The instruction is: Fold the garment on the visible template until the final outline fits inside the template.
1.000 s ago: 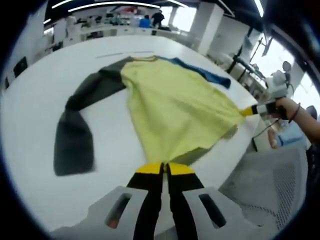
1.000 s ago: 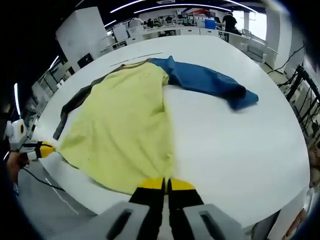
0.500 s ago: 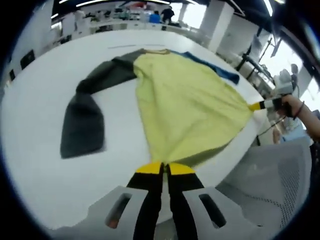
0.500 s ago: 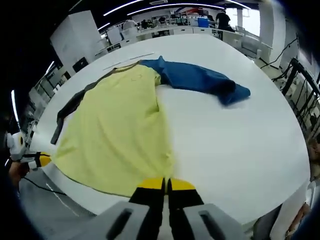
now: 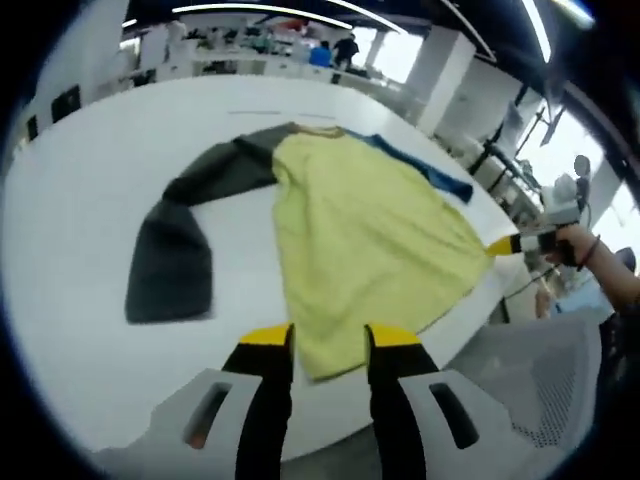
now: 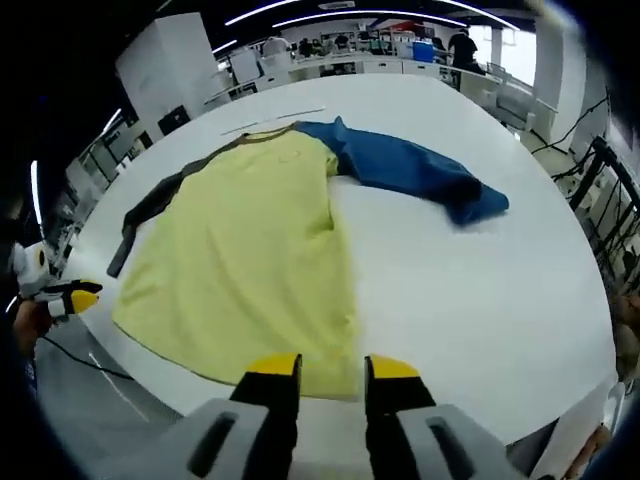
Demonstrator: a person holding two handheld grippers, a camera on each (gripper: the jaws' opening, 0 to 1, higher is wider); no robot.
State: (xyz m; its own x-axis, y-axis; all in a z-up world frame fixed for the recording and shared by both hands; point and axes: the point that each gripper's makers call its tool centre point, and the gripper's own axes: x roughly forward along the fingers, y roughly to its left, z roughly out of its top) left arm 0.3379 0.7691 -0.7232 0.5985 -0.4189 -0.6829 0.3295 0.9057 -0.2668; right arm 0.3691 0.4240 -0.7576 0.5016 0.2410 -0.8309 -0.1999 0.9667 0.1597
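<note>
A long-sleeved garment lies flat on the white table (image 5: 70, 180), collar at the far end. Its yellow body (image 5: 360, 225) (image 6: 250, 240) has a dark grey sleeve (image 5: 170, 255) (image 6: 150, 205) on one side and a blue sleeve (image 5: 425, 172) (image 6: 420, 175) on the other. My left gripper (image 5: 328, 345) is open, and one hem corner lies between its jaws on the table. My right gripper (image 6: 332, 375) is open over the other hem corner. Each gripper also appears in the other's view: the right gripper (image 5: 515, 243) in a hand, the left gripper (image 6: 72, 297) at the table's edge.
A thin dark line (image 6: 275, 117) marks the table beyond the collar. A grey mesh chair (image 5: 545, 385) stands by the near table edge (image 5: 470, 320). Desks and a person (image 5: 345, 48) are far behind. Metal frames and cables (image 6: 600, 160) stand off the table's side.
Both grippers were shut on the hem corners and have opened, letting the hem drop onto the table. The garment lies flatter.
</note>
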